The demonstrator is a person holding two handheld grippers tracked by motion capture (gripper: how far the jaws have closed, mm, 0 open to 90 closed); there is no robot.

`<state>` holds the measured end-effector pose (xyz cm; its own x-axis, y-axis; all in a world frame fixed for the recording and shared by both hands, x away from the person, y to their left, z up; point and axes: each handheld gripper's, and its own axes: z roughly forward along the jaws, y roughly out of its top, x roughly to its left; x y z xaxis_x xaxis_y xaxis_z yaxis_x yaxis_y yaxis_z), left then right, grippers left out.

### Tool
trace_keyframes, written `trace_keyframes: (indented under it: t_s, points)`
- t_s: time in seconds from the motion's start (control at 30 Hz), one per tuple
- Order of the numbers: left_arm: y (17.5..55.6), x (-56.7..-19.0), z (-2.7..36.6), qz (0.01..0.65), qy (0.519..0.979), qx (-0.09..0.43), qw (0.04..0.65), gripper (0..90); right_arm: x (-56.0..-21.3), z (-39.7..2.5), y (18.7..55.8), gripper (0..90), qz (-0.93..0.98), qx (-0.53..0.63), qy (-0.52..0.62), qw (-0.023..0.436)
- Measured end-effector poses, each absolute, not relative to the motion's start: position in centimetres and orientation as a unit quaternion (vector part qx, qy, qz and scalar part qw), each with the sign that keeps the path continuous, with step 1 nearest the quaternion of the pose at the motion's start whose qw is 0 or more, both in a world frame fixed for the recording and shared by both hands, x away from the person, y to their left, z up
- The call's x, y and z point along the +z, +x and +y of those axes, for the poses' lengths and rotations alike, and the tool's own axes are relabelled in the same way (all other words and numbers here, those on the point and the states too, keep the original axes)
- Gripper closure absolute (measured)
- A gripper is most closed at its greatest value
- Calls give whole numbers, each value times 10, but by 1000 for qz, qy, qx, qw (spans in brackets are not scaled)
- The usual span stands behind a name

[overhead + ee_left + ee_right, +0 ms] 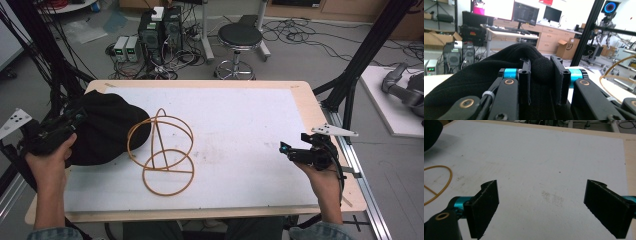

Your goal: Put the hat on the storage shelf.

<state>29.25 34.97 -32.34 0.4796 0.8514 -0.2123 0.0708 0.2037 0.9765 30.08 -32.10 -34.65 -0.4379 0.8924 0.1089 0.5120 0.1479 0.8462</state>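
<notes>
Black hat (107, 127) sits near left edge of table (300, 95), draped partly over orange wire stand (162, 152). Left gripper (541, 75) pinching fold of hat fabric. Right gripper (541, 207) spread wide, hovering over bare mat by right edge.

The high view looks forward and down over the whole desk (240, 125) from the person's side. The left gripper view sits very near a black cloth (474, 75), facing the room; the right gripper view looks low across the desk's white top, sharing the wire frame (436, 182).
</notes>
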Motion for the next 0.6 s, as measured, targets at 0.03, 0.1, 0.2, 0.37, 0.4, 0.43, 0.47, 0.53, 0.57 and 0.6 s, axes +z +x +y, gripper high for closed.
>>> trace_keyframes:
  t_s: [0.03, 0.1, 0.2, 0.37, 0.4, 0.43, 0.47, 0.53, 0.57, 0.6]
  points:
    - [293, -320, 350, 412, 556, 298, 658, 711, -346, -321, 301, 125, 726, 439, 483, 217]
    - [293, -313, 349, 409, 554, 300, 660, 711, -345, -321, 300, 125, 724, 442, 483, 218]
    - [294, -302, 349, 409, 553, 303, 659, 711, -344, -321, 299, 124, 724, 444, 481, 219]
    - [292, -284, 349, 397, 553, 317, 660, 712, -343, -321, 299, 125, 722, 445, 483, 217]
    - [291, -281, 349, 397, 552, 320, 660, 711, -343, -321, 298, 125, 722, 445, 484, 215]
    - [291, -277, 350, 396, 550, 320, 662, 712, -343, -321, 298, 125, 722, 445, 484, 215]
    - [291, -274, 350, 394, 549, 322, 663, 712, -343, -321, 299, 125, 722, 446, 482, 217]
    - [291, -267, 351, 393, 545, 322, 667, 711, -342, -321, 298, 125, 723, 446, 481, 216]
    - [291, -264, 352, 391, 544, 321, 670, 712, -342, -320, 298, 125, 722, 447, 482, 217]
    - [290, -260, 352, 390, 542, 322, 672, 712, -342, -320, 298, 125, 722, 448, 481, 217]
